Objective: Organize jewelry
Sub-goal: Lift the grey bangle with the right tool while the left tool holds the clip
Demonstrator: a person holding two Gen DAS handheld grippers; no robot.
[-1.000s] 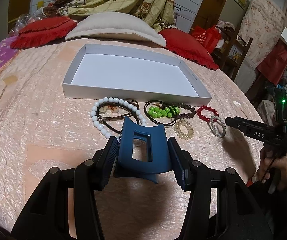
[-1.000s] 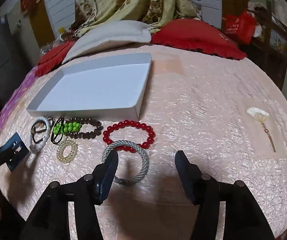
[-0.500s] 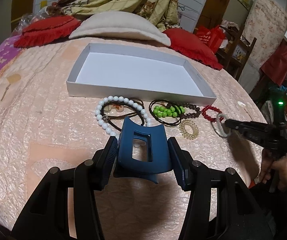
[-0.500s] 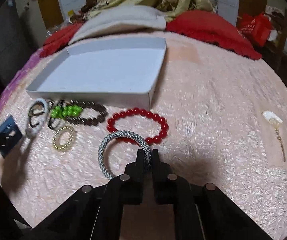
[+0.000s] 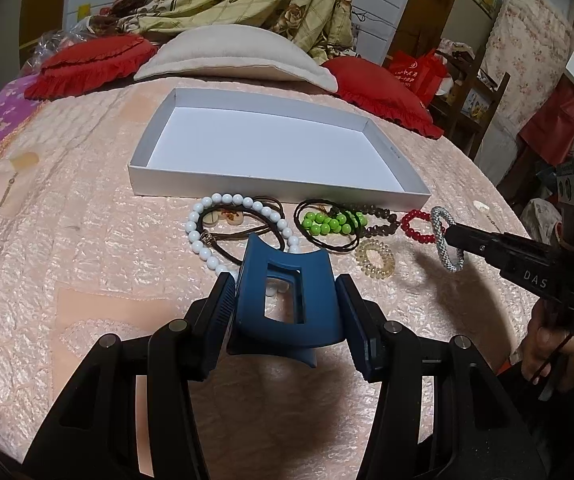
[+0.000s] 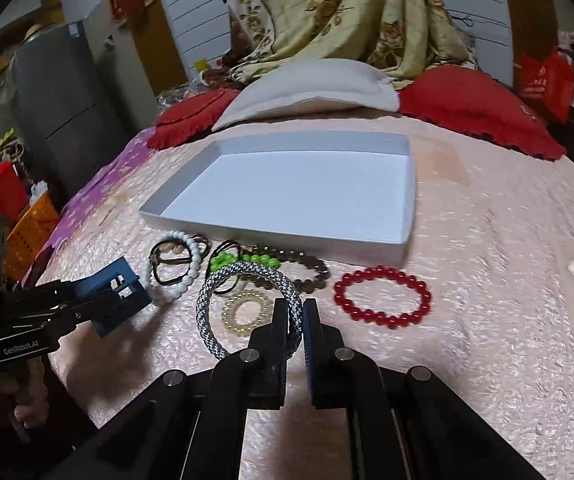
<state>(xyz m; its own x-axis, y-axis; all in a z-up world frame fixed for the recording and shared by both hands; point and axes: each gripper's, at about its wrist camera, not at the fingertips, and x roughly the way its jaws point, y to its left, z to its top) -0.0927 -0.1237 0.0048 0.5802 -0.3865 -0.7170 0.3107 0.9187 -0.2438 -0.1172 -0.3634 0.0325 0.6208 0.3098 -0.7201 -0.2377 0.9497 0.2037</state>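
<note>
Fingers of the left gripper [image 5: 287, 312] clamp a blue hair claw [image 5: 287, 304] above the pink bedspread [image 5: 87, 264]. Beyond it on the bed lie a white bead bracelet [image 5: 207, 248], green beads [image 5: 329, 222], a coiled clear hair tie [image 5: 375, 258] and a red bead bracelet [image 6: 383, 296], all near the front wall of an open white box [image 5: 247, 182]. Rightmost, the right gripper [image 6: 295, 320] pinches a silver woven bangle [image 6: 215, 312], lifted clear of the bedspread.

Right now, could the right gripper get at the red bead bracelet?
Probably not yet: the right gripper is shut on the silver bracelet. The red bead bracelet lies uncovered on the bedspread, beside it.
</note>
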